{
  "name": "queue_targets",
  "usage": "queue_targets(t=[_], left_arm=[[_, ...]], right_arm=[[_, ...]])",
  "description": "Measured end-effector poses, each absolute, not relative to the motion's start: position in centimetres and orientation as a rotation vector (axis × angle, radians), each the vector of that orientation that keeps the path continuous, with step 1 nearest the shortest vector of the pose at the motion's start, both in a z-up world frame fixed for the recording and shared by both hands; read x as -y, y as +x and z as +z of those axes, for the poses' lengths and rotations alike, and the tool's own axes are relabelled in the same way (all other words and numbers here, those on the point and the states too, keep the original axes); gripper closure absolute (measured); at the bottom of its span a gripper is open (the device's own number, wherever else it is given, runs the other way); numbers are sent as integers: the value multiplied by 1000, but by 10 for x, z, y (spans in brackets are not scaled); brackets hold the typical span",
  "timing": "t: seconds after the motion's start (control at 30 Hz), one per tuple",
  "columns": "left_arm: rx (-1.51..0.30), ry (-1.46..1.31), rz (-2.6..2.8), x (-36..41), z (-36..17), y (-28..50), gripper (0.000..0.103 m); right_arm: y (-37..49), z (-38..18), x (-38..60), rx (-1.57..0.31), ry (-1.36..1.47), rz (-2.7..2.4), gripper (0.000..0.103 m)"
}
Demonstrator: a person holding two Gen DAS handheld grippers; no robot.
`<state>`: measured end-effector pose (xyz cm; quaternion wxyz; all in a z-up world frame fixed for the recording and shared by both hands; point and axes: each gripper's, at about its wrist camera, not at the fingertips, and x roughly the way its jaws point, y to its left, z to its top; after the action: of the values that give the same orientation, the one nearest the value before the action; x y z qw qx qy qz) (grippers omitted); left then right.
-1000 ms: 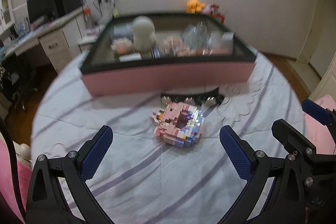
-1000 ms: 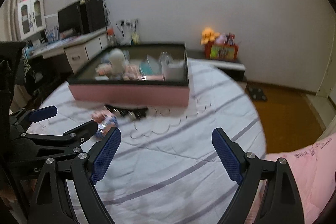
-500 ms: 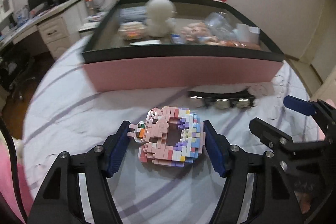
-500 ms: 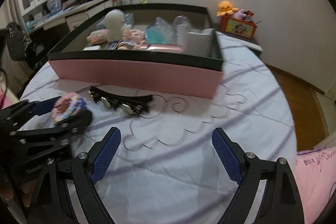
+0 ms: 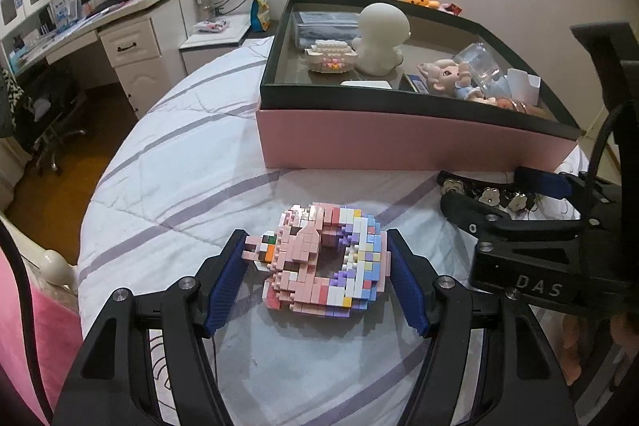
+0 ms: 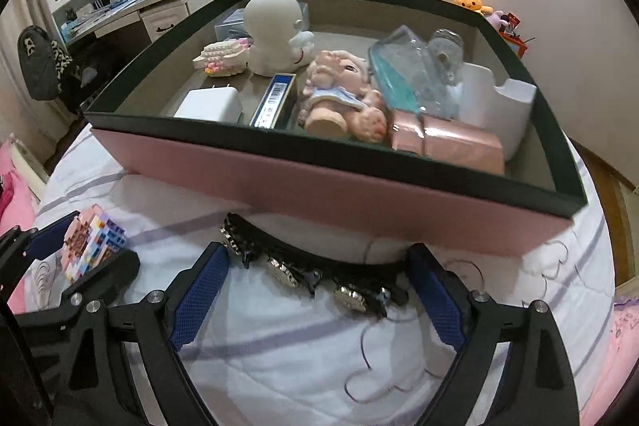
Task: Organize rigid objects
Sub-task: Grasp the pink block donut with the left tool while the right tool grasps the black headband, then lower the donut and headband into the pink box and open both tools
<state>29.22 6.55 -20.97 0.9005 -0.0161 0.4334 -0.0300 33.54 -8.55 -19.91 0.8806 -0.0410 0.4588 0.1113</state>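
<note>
A pink and pastel brick-built ring (image 5: pixel 323 258) lies on the white striped bedspread. My left gripper (image 5: pixel 317 282) is shut on it, a blue pad touching each side. The ring also shows at the left of the right wrist view (image 6: pixel 94 242). A black headband with silver flower ornaments (image 6: pixel 311 266) lies in front of the box. My right gripper (image 6: pixel 317 302) is open around the headband, its pads at either end, not touching. The headband shows at the right of the left wrist view (image 5: pixel 487 188), partly hidden by the right gripper.
A large pink box with a dark rim (image 6: pixel 319 182) stands just behind both objects and holds a white figurine (image 6: pixel 275 30), a doll (image 6: pixel 339 86), a brick cake, a charger and several other items. A desk (image 5: pixel 120 38) stands at far left.
My left gripper moved forward and closed its pads onto the brick ring. My right gripper moved forward and down until it straddled the headband, staying open.
</note>
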Motion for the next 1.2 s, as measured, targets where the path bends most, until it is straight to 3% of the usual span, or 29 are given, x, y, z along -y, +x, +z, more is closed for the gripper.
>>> queue_targets(t=[0.13, 0.2, 0.57, 0.97, 1.2], left_arm=[[-894, -33, -61, -64, -209, 289, 34], [-888, -34, -62, -64, -208, 286, 34], [-782, -16, -62, -57, -176, 259, 34], [-452, 4, -68, -30, -90, 190, 34], [-330, 20, -66, -24, -60, 155, 34]], right_arm=[[332, -198, 84, -937, -107, 208, 16], [328, -196, 86, -924, -106, 205, 24], [297, -179, 99, -846, -42, 195, 24], [192, -89, 129, -469, 30, 142, 24], [161, -53, 132, -353, 32, 133, 24]])
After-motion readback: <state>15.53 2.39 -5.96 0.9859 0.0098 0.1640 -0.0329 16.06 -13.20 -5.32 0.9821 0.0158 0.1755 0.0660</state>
